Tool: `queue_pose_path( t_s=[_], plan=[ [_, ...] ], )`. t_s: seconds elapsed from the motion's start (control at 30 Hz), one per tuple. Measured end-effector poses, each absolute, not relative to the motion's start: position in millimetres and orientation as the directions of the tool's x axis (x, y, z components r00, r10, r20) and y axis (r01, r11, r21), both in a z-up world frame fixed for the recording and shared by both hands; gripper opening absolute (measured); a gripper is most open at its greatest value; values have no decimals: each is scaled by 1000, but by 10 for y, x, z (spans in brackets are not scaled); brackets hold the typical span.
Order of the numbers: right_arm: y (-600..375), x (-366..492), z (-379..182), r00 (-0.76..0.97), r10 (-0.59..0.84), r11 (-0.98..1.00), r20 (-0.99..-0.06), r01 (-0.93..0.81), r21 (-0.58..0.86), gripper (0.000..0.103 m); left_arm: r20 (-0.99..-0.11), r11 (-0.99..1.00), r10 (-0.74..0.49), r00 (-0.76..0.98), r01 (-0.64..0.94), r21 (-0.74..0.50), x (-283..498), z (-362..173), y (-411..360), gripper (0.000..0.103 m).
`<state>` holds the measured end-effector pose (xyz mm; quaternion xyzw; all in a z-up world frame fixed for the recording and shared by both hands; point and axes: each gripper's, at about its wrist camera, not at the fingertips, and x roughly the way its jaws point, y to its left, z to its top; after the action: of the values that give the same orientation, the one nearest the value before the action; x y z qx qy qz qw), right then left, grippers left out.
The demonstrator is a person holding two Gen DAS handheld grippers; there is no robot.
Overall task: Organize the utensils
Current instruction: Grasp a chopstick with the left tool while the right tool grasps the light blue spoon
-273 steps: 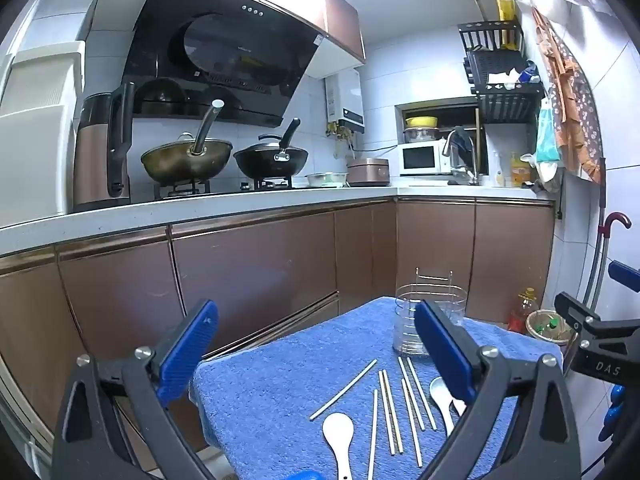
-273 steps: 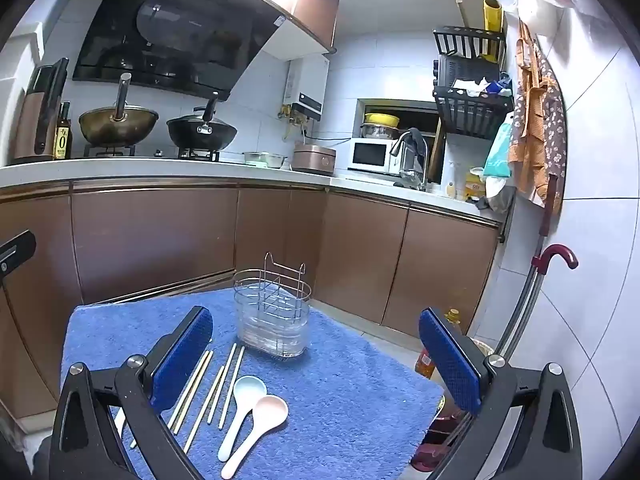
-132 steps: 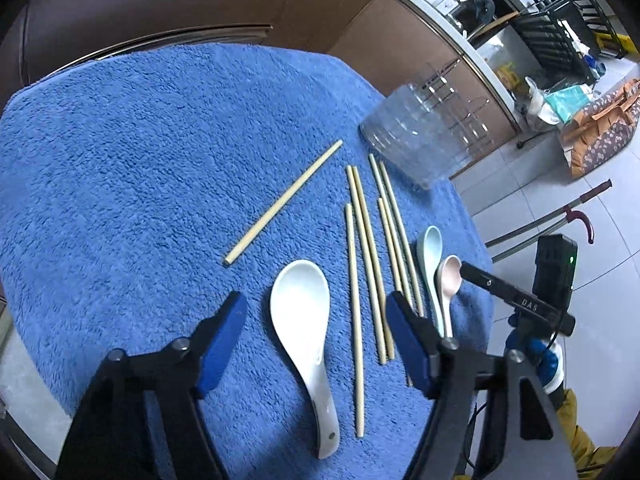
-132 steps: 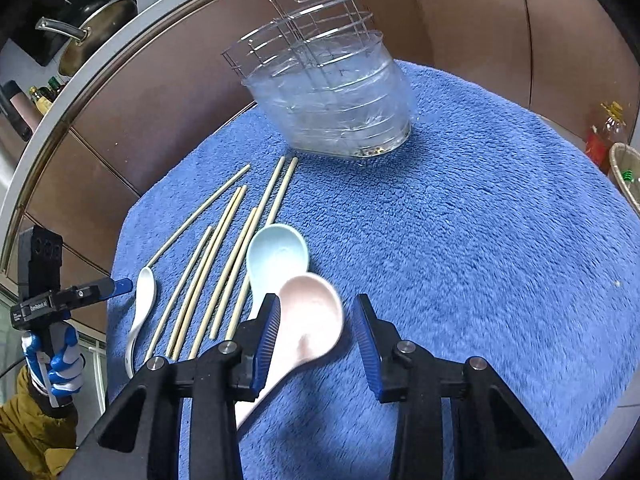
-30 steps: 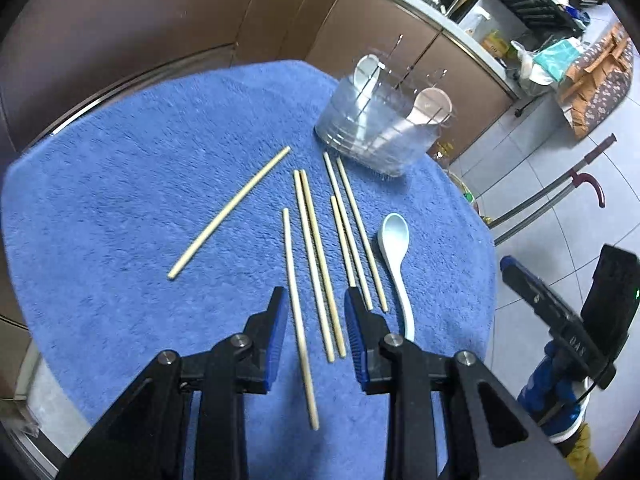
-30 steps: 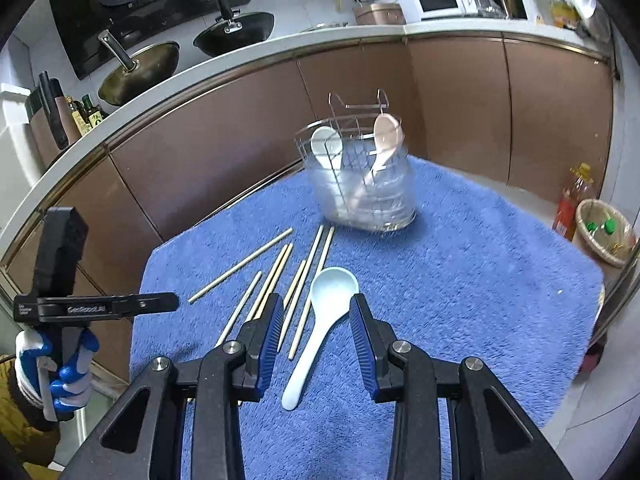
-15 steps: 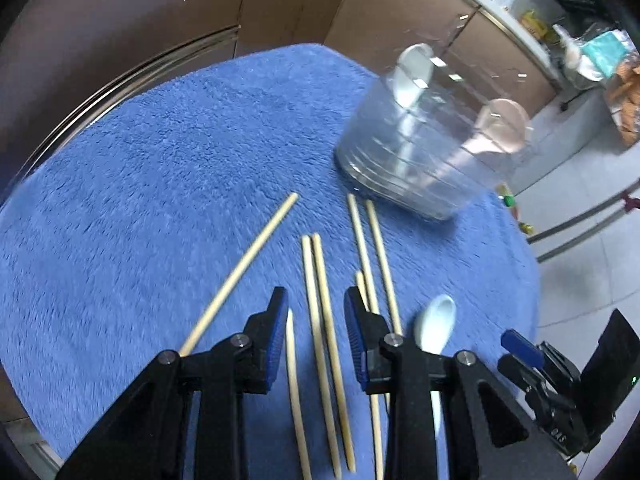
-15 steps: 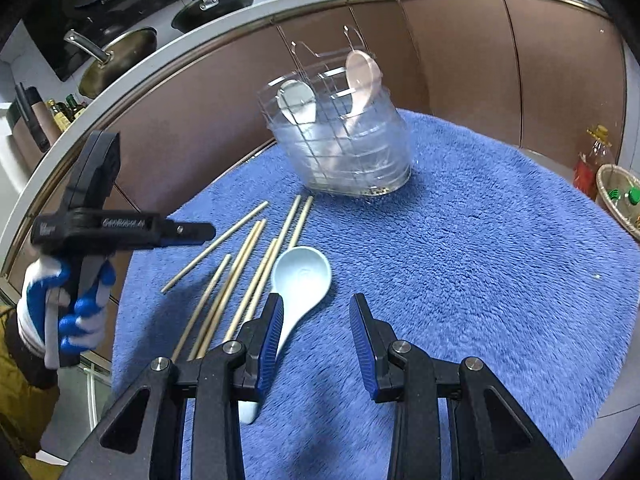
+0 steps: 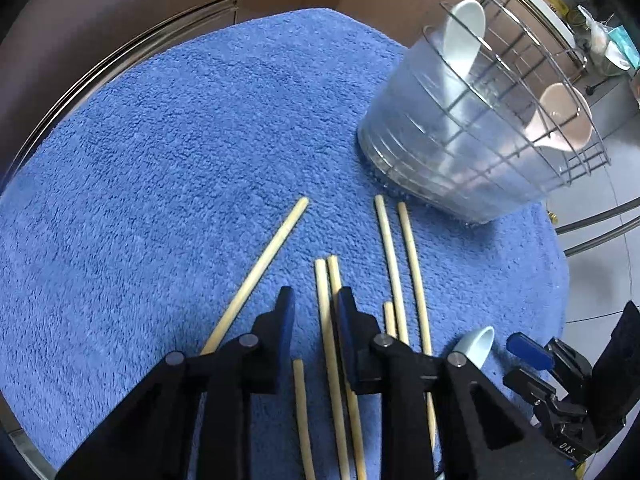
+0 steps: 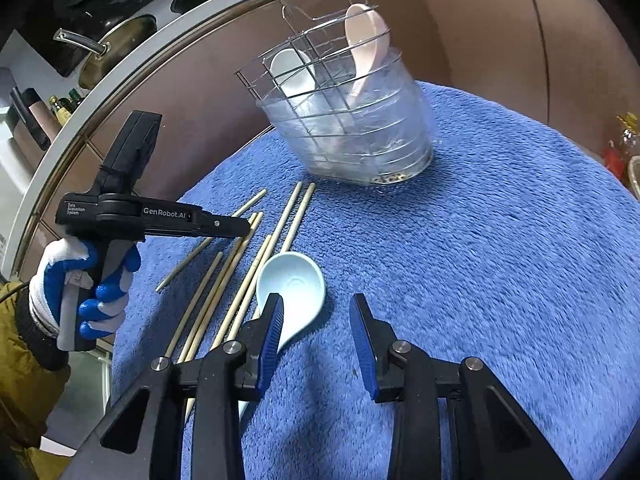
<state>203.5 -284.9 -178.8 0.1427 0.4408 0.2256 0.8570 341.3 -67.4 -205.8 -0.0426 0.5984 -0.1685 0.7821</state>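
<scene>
With two spoons already in the holder (image 10: 352,120), chopsticks (image 9: 326,320) and blue spoon (image 10: 294,288) remain; left claw (image 9: 314,312) closing around a chopstick, right claw (image 10: 316,320) apart, empty.

Blue towel (image 10: 500,240) over the table — brown cabinets (image 10: 480,40), pans (image 10: 116,46) behind.

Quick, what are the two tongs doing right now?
Left tongs: closing around a chopstick, not gripping yet.
Right tongs: open, holding nothing.
</scene>
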Motion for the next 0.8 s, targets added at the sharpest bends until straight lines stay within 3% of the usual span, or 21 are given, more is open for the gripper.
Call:
queue_pose_path(
  t_s=[0.47,0.8],
  plan=[
    [-2816,2283,-1818,442,527,848,-726,-331,415,32,-926,932,-328,187,227,-284,3484,-2014,-488,15],
    [-2729,2418,-1851,381,555,824,-740,-376,424,31,-963,953,-222,155,243,-180,3588,-2003,-809,14]
  ],
)
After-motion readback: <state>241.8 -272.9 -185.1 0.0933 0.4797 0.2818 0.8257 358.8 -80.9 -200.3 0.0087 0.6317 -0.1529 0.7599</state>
